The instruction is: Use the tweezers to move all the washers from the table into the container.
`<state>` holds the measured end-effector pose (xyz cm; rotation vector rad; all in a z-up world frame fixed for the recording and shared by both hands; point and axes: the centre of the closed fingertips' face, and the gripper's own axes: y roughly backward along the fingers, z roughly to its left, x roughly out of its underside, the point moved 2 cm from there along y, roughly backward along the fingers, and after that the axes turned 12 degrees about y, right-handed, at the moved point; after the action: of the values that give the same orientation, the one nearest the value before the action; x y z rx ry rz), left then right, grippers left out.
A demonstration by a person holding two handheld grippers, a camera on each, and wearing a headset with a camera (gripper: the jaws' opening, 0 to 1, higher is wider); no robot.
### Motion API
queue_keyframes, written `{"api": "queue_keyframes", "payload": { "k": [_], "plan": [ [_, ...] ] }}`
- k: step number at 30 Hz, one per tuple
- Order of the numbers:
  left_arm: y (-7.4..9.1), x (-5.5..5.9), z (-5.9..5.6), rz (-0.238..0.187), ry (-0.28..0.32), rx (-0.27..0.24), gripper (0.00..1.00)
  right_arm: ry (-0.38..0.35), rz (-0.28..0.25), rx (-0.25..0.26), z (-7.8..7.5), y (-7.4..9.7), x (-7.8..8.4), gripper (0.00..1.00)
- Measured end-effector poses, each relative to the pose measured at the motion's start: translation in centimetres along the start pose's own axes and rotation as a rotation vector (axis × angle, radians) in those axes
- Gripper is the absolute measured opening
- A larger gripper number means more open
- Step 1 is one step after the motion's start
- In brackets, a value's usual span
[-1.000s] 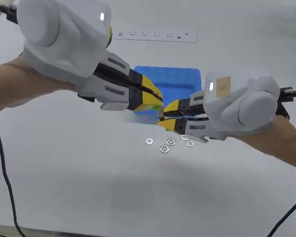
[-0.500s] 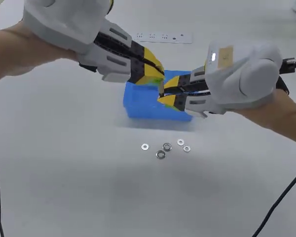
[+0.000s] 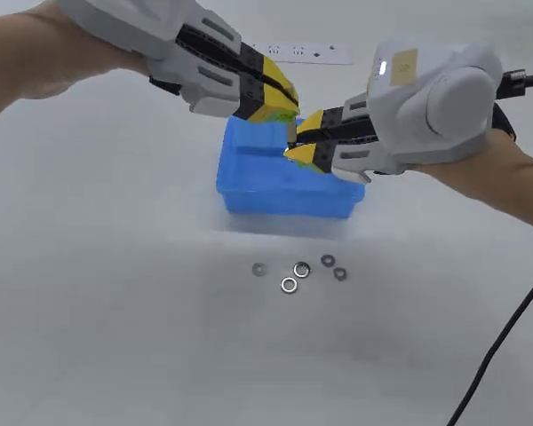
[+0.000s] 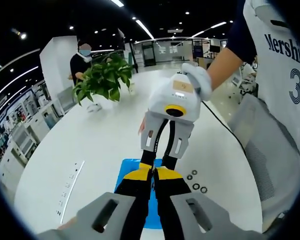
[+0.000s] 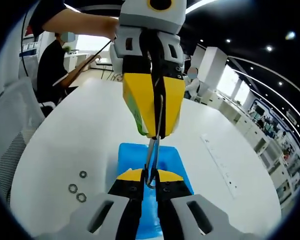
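Tweezers gripped at both ends: left claw and right claw each closed on them, above blue container. Five washers lie on worktop nearby.

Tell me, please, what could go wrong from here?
1. Both the left gripper and right gripper pinch the thin tweezers above the container; a slip could drop them in.
2. The washers lie close together on the table, so picking one may knock the others.

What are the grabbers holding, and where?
The tweezers: the left gripper pinches one end, the right gripper the other end, above the blue container.
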<state>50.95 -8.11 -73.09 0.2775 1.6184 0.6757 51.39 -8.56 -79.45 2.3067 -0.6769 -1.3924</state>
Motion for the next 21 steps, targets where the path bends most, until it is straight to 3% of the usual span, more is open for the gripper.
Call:
{"api": "queue_keyframes", "payload": {
  "k": [7, 21],
  "plan": [
    [-1.5, 1.8, 0.9, 0.018, 0.038, 0.026, 0.06, -0.045, 0.009, -0.031, 0.4, -1.4, 2.1, 0.09],
    [-1.9, 3.3, 1.5, 0.043, 0.082, 0.036, 0.06, -0.094, 0.005, -0.066, 0.9, -2.9, 2.8, 0.09]
  ]
}}
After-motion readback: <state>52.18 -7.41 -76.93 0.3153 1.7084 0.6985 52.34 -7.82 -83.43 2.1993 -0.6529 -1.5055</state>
